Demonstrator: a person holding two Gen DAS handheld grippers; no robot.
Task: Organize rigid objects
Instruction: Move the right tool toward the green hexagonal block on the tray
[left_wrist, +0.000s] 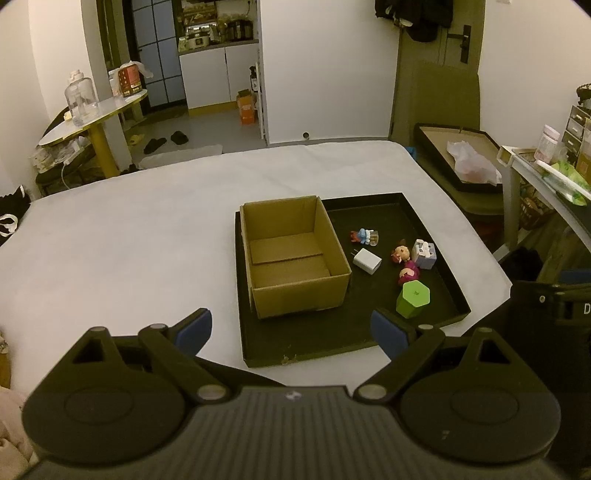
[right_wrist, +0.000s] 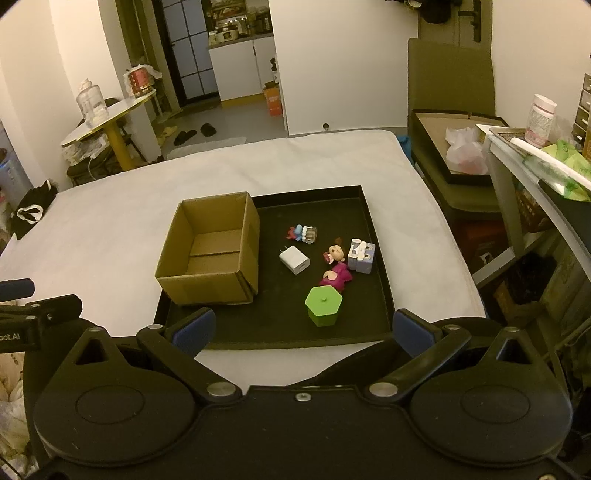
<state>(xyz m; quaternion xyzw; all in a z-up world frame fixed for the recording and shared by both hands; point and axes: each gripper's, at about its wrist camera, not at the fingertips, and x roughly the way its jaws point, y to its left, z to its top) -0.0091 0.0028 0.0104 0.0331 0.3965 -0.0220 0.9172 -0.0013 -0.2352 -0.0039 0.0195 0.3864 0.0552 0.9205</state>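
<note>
A black tray lies on a white bed. An empty open cardboard box stands in its left part. To the right lie a white charger plug, a green hexagonal container, a pink doll, a small blue figure and a lilac cube toy. My left gripper and right gripper are open and empty, held above the tray's near edge.
The white bed extends left and behind the tray. A shelf with clutter stands to the right. A dark bin holding a plastic bag stands past the bed's right corner. A round side table stands far left.
</note>
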